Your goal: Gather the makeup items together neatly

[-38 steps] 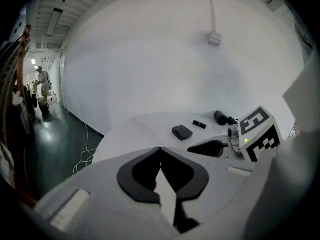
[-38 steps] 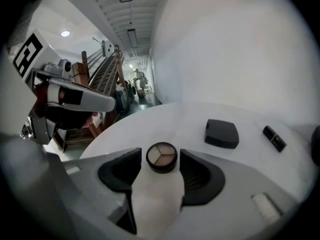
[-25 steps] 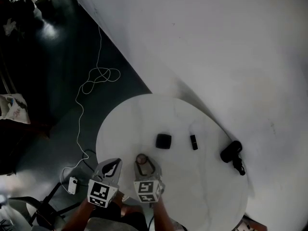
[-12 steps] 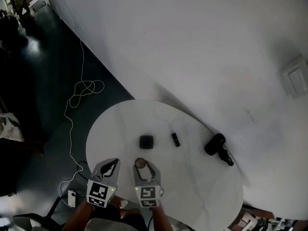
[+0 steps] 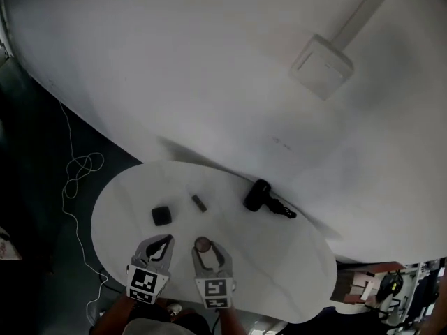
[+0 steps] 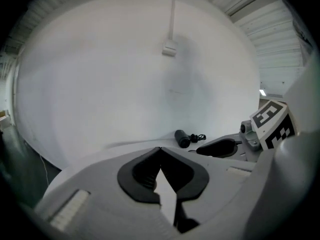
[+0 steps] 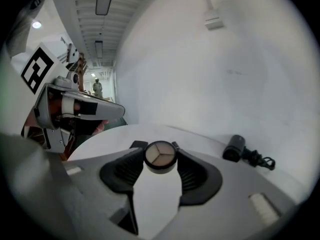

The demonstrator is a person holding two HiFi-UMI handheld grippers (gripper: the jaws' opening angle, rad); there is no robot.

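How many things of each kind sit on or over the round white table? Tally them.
square black compact: 1
small black stick: 1
black corded cylinder: 1
round three-shade palette: 1
Total: 4

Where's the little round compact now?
In the head view, the round compact is clamped in the right gripper, over the white table, right of the left gripper.

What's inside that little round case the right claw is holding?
The round case, gripped by the right claw, shows three wedge-shaped sections in beige tones. The claw's pads cover its sides; its underside is hidden.
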